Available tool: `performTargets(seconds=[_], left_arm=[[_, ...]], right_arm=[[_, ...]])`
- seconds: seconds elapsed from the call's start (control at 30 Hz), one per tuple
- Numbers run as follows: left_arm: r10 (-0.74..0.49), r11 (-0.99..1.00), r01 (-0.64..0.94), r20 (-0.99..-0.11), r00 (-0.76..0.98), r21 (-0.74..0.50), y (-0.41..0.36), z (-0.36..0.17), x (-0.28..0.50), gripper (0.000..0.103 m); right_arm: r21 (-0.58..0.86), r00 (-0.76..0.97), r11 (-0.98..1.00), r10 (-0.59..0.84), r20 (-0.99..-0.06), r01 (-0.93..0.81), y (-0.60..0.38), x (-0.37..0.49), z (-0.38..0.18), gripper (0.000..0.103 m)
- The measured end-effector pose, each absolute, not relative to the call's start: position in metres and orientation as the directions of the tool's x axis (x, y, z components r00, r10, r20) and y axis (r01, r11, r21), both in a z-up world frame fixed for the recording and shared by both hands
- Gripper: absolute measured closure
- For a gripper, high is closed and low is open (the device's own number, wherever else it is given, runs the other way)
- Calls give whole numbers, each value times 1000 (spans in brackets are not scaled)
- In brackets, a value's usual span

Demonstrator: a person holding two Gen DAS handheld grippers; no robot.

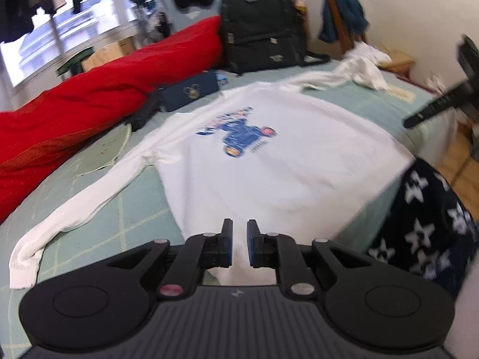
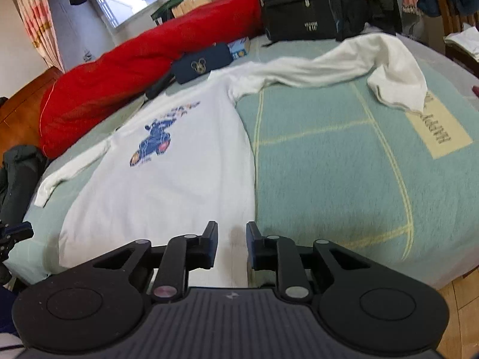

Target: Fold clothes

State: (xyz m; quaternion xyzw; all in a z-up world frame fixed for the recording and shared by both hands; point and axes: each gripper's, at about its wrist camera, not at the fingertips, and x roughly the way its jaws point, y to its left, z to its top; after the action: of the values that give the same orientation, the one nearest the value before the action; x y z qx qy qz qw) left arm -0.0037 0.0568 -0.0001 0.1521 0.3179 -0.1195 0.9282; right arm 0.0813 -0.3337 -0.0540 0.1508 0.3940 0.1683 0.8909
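From the left wrist camera, the left gripper [image 1: 239, 246] hung with a narrow gap between its jaws, gripping nothing, just above the near hem of the white long-sleeved shirt [image 1: 269, 161]. The shirt lay spread face up on the green checked blanket [image 1: 98, 227], its blue print [image 1: 239, 133] too blurred to read. One sleeve stretched toward the near left; the other ran off toward the far right, bunched. Behind stood a black backpack [image 1: 260, 24], zipped, its contents hidden, beside a red quilt [image 1: 89, 98] and a dark blue pouch [image 1: 188, 91] bearing a mouse-head emblem. The right gripper [image 1: 443, 98] entered at the right edge.

From the right wrist camera, the right gripper [image 2: 230, 246] was released, jaws apart, over the shirt's [image 2: 167, 179] lower right corner. A cream label [image 2: 440, 125] on the blanket [image 2: 329, 164] carried upside-down lettering, seemingly "HAPPY". The pouch [image 2: 203, 62] was closed
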Motion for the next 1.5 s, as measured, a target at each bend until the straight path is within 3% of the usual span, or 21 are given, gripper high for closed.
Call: performTargets(seconds=[0.17,0.33,0.47,0.53,0.73,0.93,1.07,1.27,1.37,1.4,1.43,1.5], left_arm=[[-151,983,179,-691,707,-31,94,-9,31,78],[-265,948,29,-739,619,-316,138,-40,51,76],[-365,884,-35,-734,573,-466,159,-65,57,71],[-402,856,-57,-731,551,-513,163,-78,61,70],[-455,823,-38,-699,551,-566,160,-92,75,70],[-507,779,-17,-646,570,-627,158,-99,92,70],[-543,749,-4,-617,570,-663,158,-104,85,71],[-590,700,2,-578,564,-714,172,-117,72,74],[-591,694,1,-568,572,-720,169,-118,87,80],[-581,707,4,-577,575,-707,165,-115,89,82],[-568,722,6,-587,577,-692,161,-112,90,84],[-538,768,44,-607,585,-639,155,-103,85,102]], right_arm=[[407,637,890,436,-635,-204,-327,83,-54,66],[406,631,889,443,-637,-214,-325,85,-60,56],[421,631,883,450,-632,-208,-333,89,-64,46],[431,624,876,464,-629,-217,-337,93,-68,37],[498,584,845,508,-634,-194,-350,113,-100,35],[664,529,704,674,-516,-250,-344,134,-112,33],[711,525,665,699,-486,-228,-340,149,-119,33],[773,509,591,750,-422,-230,-361,130,-134,41],[753,527,622,723,-446,-216,-359,134,-132,66],[746,533,632,714,-454,-211,-358,135,-132,89],[739,539,641,705,-461,-206,-357,136,-131,98],[724,551,661,685,-476,-196,-356,139,-130,96]])
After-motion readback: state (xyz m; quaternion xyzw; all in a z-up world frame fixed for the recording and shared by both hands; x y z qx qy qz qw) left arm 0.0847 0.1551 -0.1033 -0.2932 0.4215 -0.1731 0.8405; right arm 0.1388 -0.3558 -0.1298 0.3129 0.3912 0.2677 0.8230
